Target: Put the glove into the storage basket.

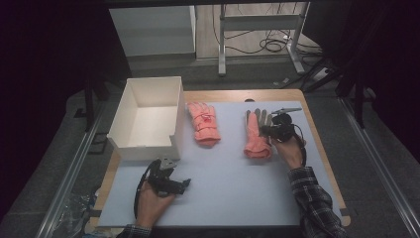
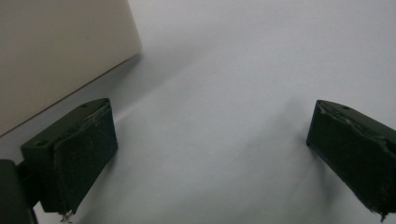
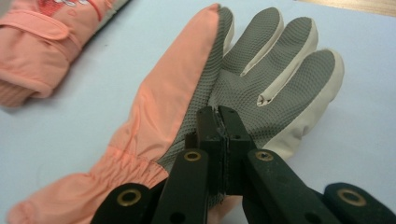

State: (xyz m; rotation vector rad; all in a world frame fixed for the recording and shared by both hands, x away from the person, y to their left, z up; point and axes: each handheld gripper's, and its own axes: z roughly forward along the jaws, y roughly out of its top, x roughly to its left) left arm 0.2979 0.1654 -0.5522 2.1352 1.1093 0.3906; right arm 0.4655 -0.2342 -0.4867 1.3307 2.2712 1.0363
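Pale blue mat (image 1: 233, 183) on wooden table (image 1: 317, 144)

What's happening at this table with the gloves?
A person holds a gripper in each hand. The right gripper is shut on the palm-up glove, pinching its grey palm fabric. The other pink glove lies beside a white box. The left gripper rests open on the table near the box.
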